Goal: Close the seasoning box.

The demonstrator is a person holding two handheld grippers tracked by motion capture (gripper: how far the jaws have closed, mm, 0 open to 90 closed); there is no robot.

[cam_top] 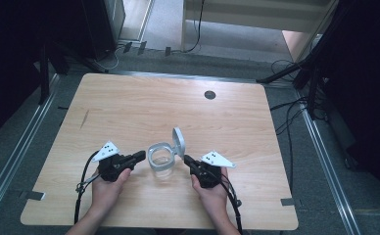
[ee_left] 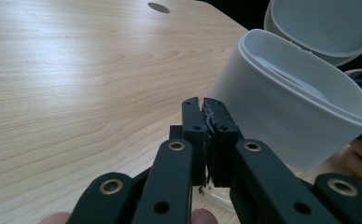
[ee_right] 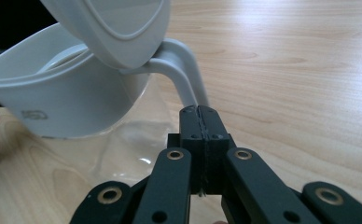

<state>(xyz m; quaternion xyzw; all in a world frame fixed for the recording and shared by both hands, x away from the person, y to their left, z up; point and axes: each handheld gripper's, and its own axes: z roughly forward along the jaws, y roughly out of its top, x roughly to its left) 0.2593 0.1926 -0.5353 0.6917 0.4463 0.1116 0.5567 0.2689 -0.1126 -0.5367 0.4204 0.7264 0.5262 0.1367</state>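
A jug (cam_top: 161,159) with a white upper part and a clear base stands on the wooden table (cam_top: 129,103) near its front edge. Its white hinged lid (cam_top: 178,141) is tipped up and open. My left gripper (cam_top: 141,155) is shut just to the left of the jug, with nothing between its jaws. In the left gripper view the gripper (ee_left: 202,100) sits close beside the jug's white wall (ee_left: 281,116), under the raised lid (ee_left: 328,23). My right gripper (cam_top: 187,159) is shut on the jug's right. In the right gripper view its tips (ee_right: 200,109) lie right at the foot of the white handle (ee_right: 184,70).
A dark round grommet (cam_top: 209,94) is set into the table's far side. Bare wood stretches to the left and behind the jug. Black stands and cables (cam_top: 291,105) lie on the floor to the right of the table.
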